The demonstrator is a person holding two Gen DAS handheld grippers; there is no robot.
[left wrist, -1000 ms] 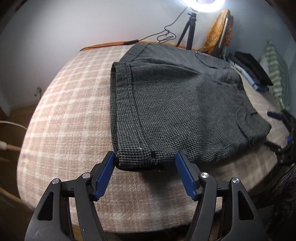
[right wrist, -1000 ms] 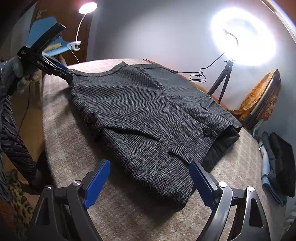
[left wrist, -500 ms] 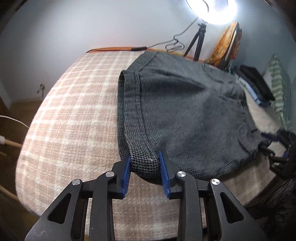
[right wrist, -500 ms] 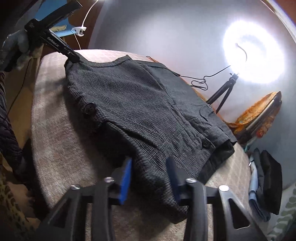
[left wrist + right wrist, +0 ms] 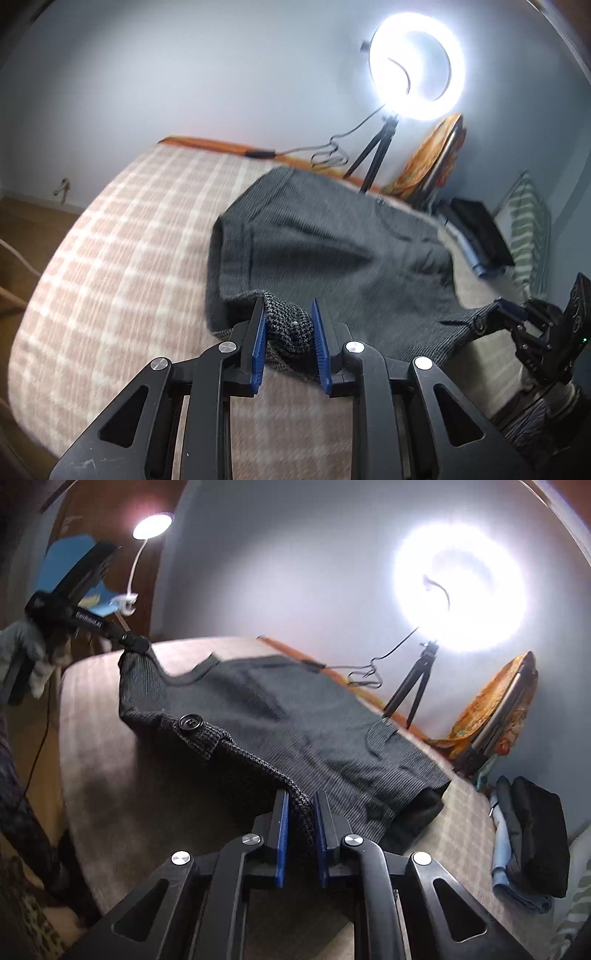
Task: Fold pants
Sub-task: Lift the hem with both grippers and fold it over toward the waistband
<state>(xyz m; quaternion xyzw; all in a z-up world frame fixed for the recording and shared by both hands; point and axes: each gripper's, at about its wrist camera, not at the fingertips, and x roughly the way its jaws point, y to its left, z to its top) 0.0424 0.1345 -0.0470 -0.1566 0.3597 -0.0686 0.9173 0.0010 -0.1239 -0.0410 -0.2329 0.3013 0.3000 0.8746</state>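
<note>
Dark grey houndstooth pants lie folded on a checked beige surface. My left gripper is shut on one near corner of the pants and holds it lifted. My right gripper is shut on the other near corner, lifted too, beside a button flap. In the left wrist view the right gripper shows at the right, pinching the cloth. In the right wrist view the left gripper shows at the upper left, pinching the far corner. The pants sag between the two raised corners.
A ring light on a tripod stands at the far edge with a cable. Folded dark and blue clothes lie at the right. An orange cloth leans on the wall. A desk lamp is at the left.
Both grippers went from open at the pants' near edge to shut on its corners. Both corners have since been lifted off the surface.
</note>
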